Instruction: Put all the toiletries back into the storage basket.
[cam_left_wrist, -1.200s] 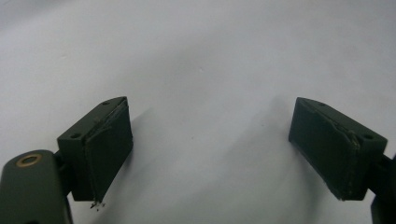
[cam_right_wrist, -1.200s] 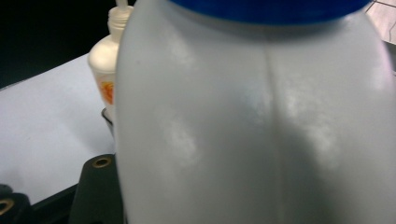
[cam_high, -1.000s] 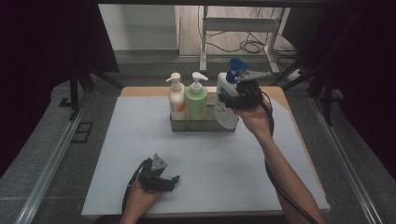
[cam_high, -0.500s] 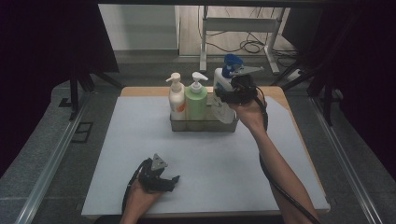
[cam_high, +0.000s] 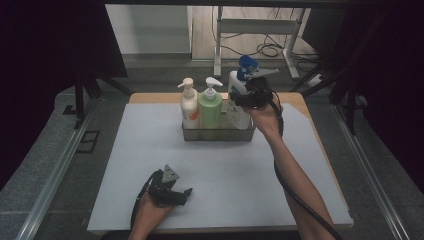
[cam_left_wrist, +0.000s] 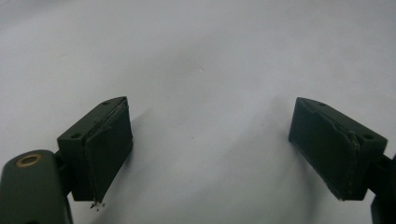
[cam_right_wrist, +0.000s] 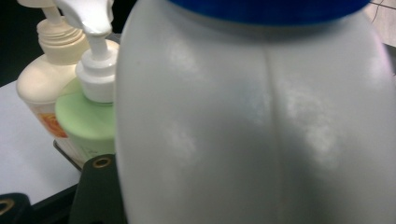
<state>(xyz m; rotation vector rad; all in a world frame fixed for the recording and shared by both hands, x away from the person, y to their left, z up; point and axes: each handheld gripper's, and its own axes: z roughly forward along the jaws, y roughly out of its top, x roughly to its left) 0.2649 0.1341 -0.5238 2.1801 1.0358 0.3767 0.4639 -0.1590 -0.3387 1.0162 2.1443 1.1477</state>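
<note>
Your right gripper (cam_high: 244, 96) holds the white bottle (cam_high: 235, 89) at the far right of the metal tray (cam_high: 218, 134).

The blue-capped bottle sits clamped between the jaws, right of the green pump bottle (cam_high: 210, 106) and cream pump bottle (cam_high: 188, 105). Near you on the left, your left gripper (cam_high: 186, 194) rests on the white mat (cam_high: 150, 130), jaws apart and empty.

We are resting our left hand-held gripper (cam_high: 172, 192) low near the tabletop's (cam_high: 150, 150) near edge, jaws standing wide apart. We are stretching our right forearm (cam_high: 290, 175) toward the far edge, its right hand-held gripper (cam_high: 239, 98) clamping a bottle (cam_right_wrist: 252, 130).
</note>
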